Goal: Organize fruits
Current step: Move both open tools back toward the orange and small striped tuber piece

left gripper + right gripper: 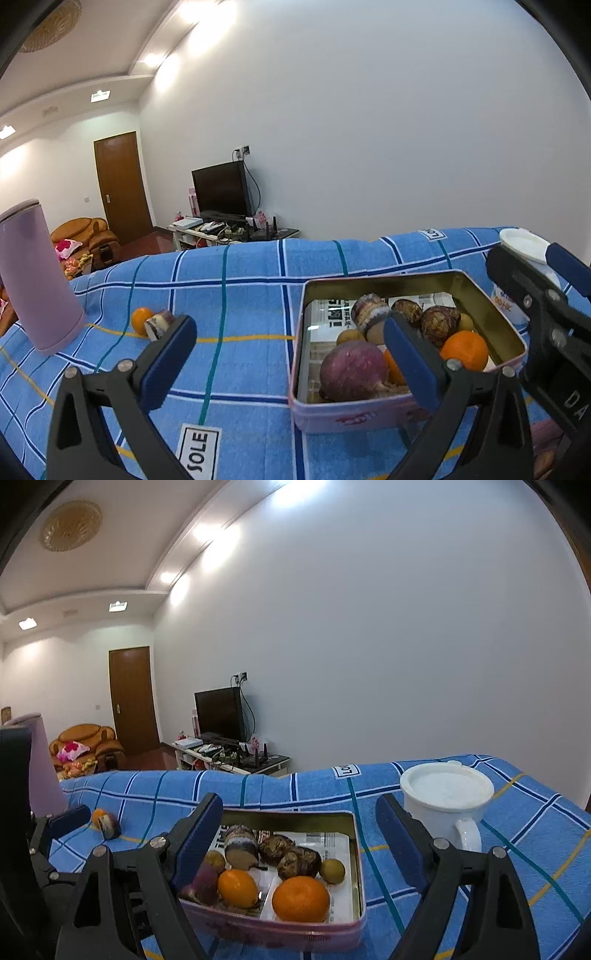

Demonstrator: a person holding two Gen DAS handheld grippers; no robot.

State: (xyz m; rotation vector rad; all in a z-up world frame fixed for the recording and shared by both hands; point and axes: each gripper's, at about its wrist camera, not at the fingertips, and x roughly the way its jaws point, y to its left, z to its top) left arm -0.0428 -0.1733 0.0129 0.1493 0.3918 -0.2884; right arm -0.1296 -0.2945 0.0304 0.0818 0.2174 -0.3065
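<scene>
While most of the fruit already sits in the pink tin [354, 867], one orange [140, 320] and a cut piece [159, 324] wait out on the blue cloth [240, 295]. Left gripper [288, 354] and right gripper [299, 845] both gape wide, holding nothing.

Tin [356, 853] on the cloth [240, 295] holding fruit, mug [445, 805] behind its right, flask [35, 277] far left, orange [140, 320] between
</scene>
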